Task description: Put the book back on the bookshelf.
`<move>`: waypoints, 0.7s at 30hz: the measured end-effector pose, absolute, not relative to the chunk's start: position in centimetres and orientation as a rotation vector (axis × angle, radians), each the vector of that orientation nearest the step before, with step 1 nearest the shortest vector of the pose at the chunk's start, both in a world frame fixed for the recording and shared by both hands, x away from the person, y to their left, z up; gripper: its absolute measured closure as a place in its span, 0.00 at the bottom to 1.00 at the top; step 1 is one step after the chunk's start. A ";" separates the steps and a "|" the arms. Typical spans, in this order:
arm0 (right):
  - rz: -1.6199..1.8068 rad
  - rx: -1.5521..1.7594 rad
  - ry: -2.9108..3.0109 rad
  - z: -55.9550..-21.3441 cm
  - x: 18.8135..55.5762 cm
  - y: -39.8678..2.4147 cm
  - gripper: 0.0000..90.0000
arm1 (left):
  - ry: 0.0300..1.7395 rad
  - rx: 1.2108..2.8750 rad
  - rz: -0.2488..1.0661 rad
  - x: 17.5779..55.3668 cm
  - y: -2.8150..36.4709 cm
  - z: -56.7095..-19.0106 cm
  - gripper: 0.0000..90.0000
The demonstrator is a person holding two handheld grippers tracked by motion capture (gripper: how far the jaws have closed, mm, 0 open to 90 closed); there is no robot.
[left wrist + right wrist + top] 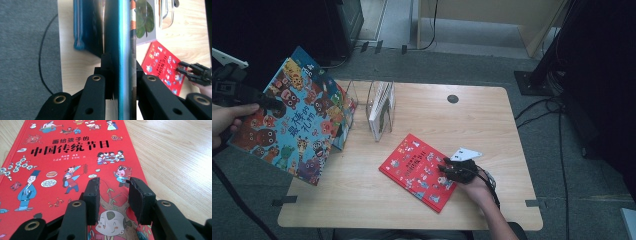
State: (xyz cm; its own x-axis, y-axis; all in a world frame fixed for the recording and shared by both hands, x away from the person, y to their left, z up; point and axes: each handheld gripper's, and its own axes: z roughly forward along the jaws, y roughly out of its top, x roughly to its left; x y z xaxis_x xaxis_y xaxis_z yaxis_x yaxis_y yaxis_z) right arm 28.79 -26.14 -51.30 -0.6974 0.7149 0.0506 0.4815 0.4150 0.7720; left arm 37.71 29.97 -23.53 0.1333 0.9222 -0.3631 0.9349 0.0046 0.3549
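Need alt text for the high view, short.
At the left, the left gripper holds a blue picture book up off a wooden table, near a clear rack with books in it. At the lower right, the right gripper, jaws open, rests over a red book lying flat.

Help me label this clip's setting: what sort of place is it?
Probably an indoor recording room or lab, not a home: a bare wooden table on grey carpet, loose cables across the floor, and children's picture books laid out.
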 end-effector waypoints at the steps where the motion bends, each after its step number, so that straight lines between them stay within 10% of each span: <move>1: 1.159 1.039 2.386 -51.3 28.8 -26.1 0.68 | 1.782 1.907 -0.028 38.0 29.9 -23.4 0.90; 21: 1.169 1.045 2.379 -51.4 28.8 -26.2 0.69 | 1.819 1.887 0.027 43.6 27.1 -24.6 0.90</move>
